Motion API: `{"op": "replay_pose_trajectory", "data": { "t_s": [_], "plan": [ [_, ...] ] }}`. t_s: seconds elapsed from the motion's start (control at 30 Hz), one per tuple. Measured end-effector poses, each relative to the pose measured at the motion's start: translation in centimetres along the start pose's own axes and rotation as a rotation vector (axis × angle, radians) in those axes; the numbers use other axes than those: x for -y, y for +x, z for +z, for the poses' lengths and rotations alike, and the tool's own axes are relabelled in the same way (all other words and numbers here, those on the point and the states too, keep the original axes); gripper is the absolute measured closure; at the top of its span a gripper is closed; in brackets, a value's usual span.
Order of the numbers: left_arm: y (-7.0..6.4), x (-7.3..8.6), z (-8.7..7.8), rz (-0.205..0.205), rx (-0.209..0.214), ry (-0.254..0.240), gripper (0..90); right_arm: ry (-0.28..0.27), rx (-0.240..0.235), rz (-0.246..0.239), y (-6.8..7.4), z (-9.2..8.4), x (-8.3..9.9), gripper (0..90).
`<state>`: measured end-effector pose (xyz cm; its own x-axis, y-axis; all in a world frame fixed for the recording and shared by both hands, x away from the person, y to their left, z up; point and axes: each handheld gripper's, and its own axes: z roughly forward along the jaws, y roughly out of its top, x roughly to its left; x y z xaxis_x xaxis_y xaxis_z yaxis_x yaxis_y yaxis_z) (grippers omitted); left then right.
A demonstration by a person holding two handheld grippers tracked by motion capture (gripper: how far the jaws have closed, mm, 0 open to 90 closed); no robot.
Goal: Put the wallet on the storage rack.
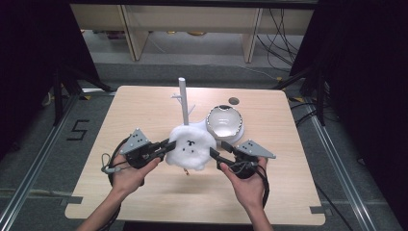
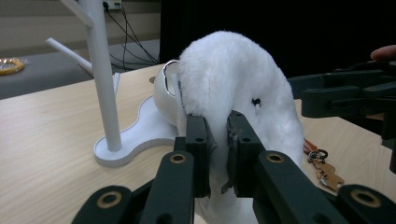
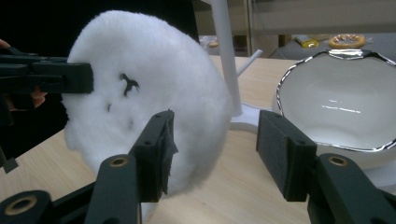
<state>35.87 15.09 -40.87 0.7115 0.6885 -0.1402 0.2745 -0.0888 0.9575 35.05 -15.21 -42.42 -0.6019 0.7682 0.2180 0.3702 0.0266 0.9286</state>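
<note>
Holding the white plush keychain [image 1: 190,147] up off the table [image 1: 144,110], the left gripper [image 2: 215,133] has its jaws pinched tight on the fluffy edge, so the metal clasp [image 2: 322,168] dangles free underneath. Right gripper [image 3: 212,149] sits spread apart beside the plush, clamping nothing, probably lining up a second grab. Right behind are the white peg stand [image 1: 183,98] and silver-rimmed bowl [image 1: 224,121], likely where it's headed

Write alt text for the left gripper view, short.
The left gripper has its black fingers pinched shut on the edge of a white plush toy, lifted over a wooden table. Behind stand a white branched stand and a white bowl; a small key ring hangs under the plush, and the right gripper's fingers reach in beside it.
</note>
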Motion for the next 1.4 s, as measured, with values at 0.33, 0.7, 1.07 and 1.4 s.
{"op": "replay_pose_trajectory", "data": {
  "t_s": [0.33, 0.7, 1.07, 1.4],
  "plan": [
    [-0.8, -0.4, -0.1, 0.012, 0.015, -0.036, 80.5, -0.005, -0.030, 0.048, -0.1, 0.5, -0.5, 45.2],
    [-1.1, -0.6, -0.1, 0.021, 0.016, -0.054, 80.4, -0.004, -0.049, 0.026, 0.0, 0.8, -0.5, 59.2],
    [-1.3, -0.5, 0.1, 0.065, 0.017, -0.085, 76.3, -0.062, 0.006, -0.088, 0.4, -0.1, -1.0, 78.0],
    [-0.7, -0.5, -0.1, 0.110, -0.038, -0.124, 48.4, -0.103, 0.020, -0.148, 0.3, -1.0, -2.1, 79.3]
  ]
}}
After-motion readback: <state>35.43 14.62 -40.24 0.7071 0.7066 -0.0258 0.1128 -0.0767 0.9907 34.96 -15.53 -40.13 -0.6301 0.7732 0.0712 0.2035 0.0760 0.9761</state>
